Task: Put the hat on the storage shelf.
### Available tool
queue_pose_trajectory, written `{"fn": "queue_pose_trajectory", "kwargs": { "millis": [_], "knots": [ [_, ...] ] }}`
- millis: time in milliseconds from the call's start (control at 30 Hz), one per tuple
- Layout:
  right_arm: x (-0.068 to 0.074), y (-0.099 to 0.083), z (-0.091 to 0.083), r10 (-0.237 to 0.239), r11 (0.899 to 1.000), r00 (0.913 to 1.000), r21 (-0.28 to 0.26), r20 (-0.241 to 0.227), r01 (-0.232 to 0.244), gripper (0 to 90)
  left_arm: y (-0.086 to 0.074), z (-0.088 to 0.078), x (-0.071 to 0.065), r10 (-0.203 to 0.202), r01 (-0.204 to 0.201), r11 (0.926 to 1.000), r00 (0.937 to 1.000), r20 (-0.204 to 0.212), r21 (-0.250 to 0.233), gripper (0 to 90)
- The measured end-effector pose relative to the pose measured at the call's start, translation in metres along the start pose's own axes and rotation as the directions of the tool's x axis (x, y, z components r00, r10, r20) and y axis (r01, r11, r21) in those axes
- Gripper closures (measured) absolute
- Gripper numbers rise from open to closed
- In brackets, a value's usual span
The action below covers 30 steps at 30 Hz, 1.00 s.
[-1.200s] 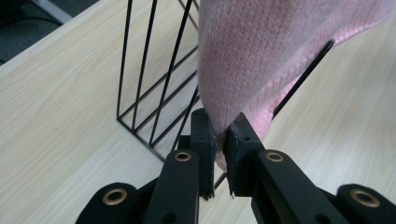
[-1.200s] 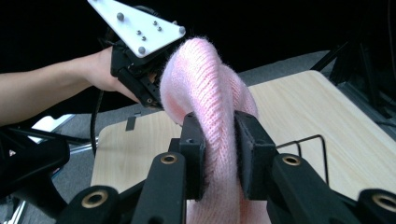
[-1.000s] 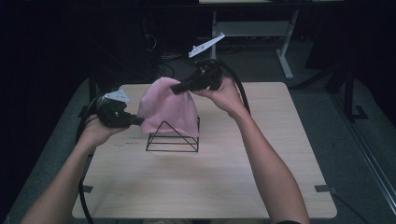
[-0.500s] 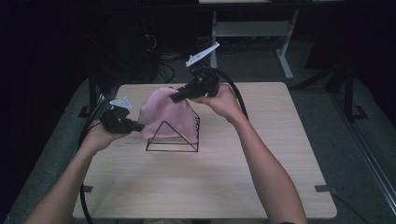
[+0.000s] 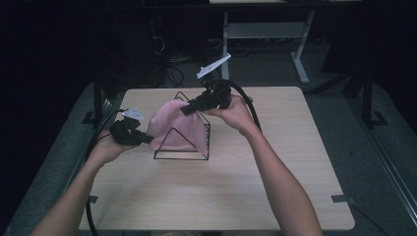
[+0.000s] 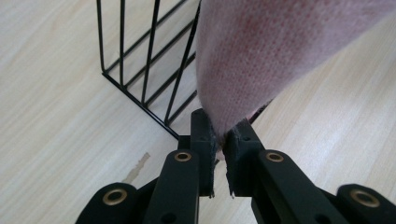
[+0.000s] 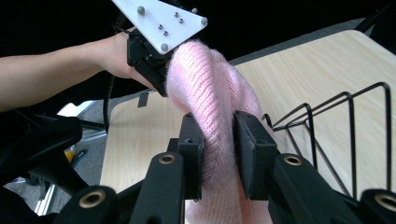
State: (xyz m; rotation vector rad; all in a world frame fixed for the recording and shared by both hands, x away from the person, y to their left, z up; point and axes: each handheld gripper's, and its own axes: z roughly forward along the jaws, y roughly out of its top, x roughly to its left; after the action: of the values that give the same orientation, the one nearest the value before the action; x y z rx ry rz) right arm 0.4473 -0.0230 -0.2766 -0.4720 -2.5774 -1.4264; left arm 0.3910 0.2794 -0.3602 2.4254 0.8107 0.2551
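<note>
Item: pink knitted hat (image 5: 173, 129), held up between your two grippers over the black wire rack (image 5: 189, 140), clear of the tabletop (image 5: 275, 172).

Your left gripper (image 5: 143, 139): fingers (image 6: 203, 135) clamped together on a lower edge of the hat, as the left gripper view shows; the knit rises away from them to the upper right. Your left hand (image 5: 105, 147) sits near the tabletop's left edge.

Your right gripper (image 5: 189, 108): fingers (image 7: 191, 140) pinch a thick fold of the hat between them, with knit bulging above and below the grip. It is raised above the rack's far side, with its grey three-cornered plate (image 5: 214, 66) tilted upward.

Rack: open triangular wire frame, standing on the tabletop left of centre, partly covered by the hat.

Surface: pale wood-grain tabletop, rectangular with rounded corners; small dark tabs at its near left and near right edges.

Room: dim. Grey carpeted floor (image 5: 373, 172) around the tabletop, a white-legged desk frame (image 5: 300, 64) beyond the far edge, and tangled cables beneath dark furniture at far left.
</note>
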Motion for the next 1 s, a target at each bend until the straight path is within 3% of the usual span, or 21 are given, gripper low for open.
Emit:
{"fn": "queue_pose_trajectory", "kwargs": {
  "millis": [300, 633, 900, 1000],
  "knots": [
    [-0.003, -0.007, 0.008, -0.004, 1.0, 0.9999, 0.012, -0.013, 0.004, 72.6, -0.003, 0.007, -0.002, 0.015, -0.015, 0.9993, 0.9998, -0.01, 0.036, 82.8],
    [-0.004, -0.016, 0.016, 0.002, 0.998, 0.9998, 0.061, -0.018, -0.001, 72.3, -0.012, 0.019, -0.001, -0.003, 0.001, 0.9988, 0.9997, 0.023, 0.05, 82.4],
    [-0.007, -0.022, 0.023, 0.018, 0.996, 0.9993, 0.086, -0.034, -0.015, 72.0, -0.012, 0.028, -0.002, 0.043, -0.046, 0.9917, 0.9988, 0.024, 0.12, 82.4],
    [-0.009, -0.024, 0.026, 0.021, 0.995, 0.9991, 0.099, -0.035, -0.017, 71.8, -0.012, 0.031, -0.003, 0.044, -0.047, 0.9901, 0.9988, 0.02, 0.133, 82.4]
  ]
}}
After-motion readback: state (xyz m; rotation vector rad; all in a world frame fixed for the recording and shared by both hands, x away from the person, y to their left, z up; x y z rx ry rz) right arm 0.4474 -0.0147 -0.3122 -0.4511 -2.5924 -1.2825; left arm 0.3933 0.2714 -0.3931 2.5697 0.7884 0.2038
